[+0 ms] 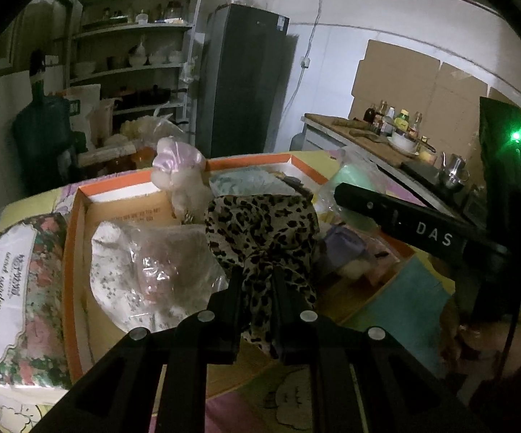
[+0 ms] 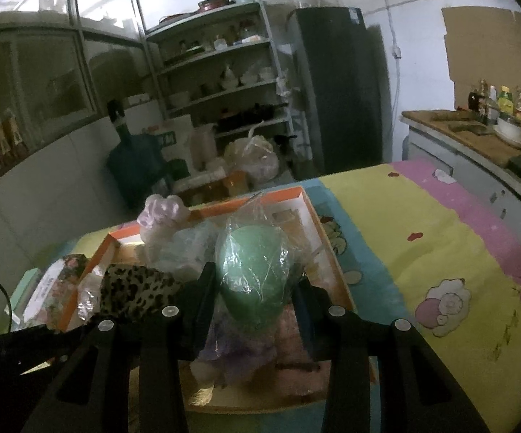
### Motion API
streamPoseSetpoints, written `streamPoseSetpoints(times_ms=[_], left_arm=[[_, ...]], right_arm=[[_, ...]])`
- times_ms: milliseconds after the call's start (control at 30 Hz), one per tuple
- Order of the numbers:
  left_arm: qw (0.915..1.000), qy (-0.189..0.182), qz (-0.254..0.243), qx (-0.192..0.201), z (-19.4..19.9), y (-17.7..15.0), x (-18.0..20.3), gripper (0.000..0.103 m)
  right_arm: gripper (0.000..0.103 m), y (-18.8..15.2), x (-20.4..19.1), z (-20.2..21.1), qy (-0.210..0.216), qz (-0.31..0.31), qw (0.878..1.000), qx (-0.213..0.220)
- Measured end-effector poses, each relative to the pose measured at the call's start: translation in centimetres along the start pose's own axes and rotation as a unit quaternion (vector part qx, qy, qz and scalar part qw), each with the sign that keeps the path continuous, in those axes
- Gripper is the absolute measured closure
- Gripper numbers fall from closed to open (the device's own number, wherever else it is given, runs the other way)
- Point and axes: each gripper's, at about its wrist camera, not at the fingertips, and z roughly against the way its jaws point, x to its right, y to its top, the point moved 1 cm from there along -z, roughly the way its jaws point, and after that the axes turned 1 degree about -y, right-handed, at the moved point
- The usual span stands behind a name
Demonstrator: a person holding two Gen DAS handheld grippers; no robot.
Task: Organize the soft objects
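My left gripper (image 1: 257, 281) sits bottom centre of left wrist view, clamped on the leopard-print cloth (image 1: 260, 231), which bunches between the fingers and balloons up to mid-frame. My right gripper (image 2: 255, 288) sits bottom centre of right wrist view, squeezed on a green ball (image 2: 251, 263) wrapped in a clear plastic bag; ball fills the gap between the fingers, mid-frame.

Both held items are over the orange-rimmed cardboard box (image 1: 76, 223). Inside the box, left wrist view: clear bag w/ white floral fabric (image 1: 141, 270) just left of the leopard cloth, purple soft item (image 1: 343, 245) to its right near the box's right edge. Below the ball in right wrist view, purple and pinkish soft stuff lies in the box bottom, too blurred to tell apart.

Floral packaged bundle (image 1: 26, 296) at left edge of left wrist view, outside the box, touching its left wall. White plush toy w/ pink cap (image 1: 179, 169) upper centre, upright at the box's far side. Pale teal fabric (image 1: 242, 180) right of it, far end of box.

Box rests on a striped cartoon-print sheet (image 2: 423, 252), yellow, pink, blue, filling the right half of right wrist view.

Far bkgd: shelf rack (image 2: 224, 83) w/ dishes top centre, dark fridge (image 2: 340, 90) right of it, counter w/ bottles (image 2: 491, 115) upper right.
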Motion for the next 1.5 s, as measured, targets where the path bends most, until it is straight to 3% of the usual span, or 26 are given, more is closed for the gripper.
streamPoseSetpoints(times_ms=[367, 533, 600, 667, 733, 1500], left_arm=[[0.9999, -0.003, 0.014, -0.009, -0.9, -0.3, -0.9, 0.087], [0.9996, -0.005, 0.026, -0.014, -1.0, -0.4, -1.3, 0.07], [0.9994, -0.003, 0.031, -0.014, -0.9, -0.5, -1.5, 0.064], [0.9992, -0.007, 0.036, -0.013, -0.8, -0.4, -1.7, 0.06], [0.9992, -0.006, 0.037, -0.01, -0.7, -0.4, -1.7, 0.057], [0.9988, 0.019, 0.038, 0.026, 3.3, -0.6, -2.0, 0.053]], right_arm=[[0.06, -0.3, 0.2, -1.7, 0.004, -0.007, 1.0, -0.022], [0.059, -0.5, 0.3, -2.0, 0.008, -0.01, 1.0, -0.026], [0.055, -0.5, 0.3, -2.0, 0.008, -0.011, 1.0, -0.027], [0.046, -0.5, 0.4, -2.0, 0.01, -0.013, 0.999, -0.03], [0.044, -0.5, 0.3, -1.9, 0.011, -0.013, 0.999, -0.028], [0.031, -1.1, -0.4, 1.3, 0.003, -0.02, 1.0, 0.012]])
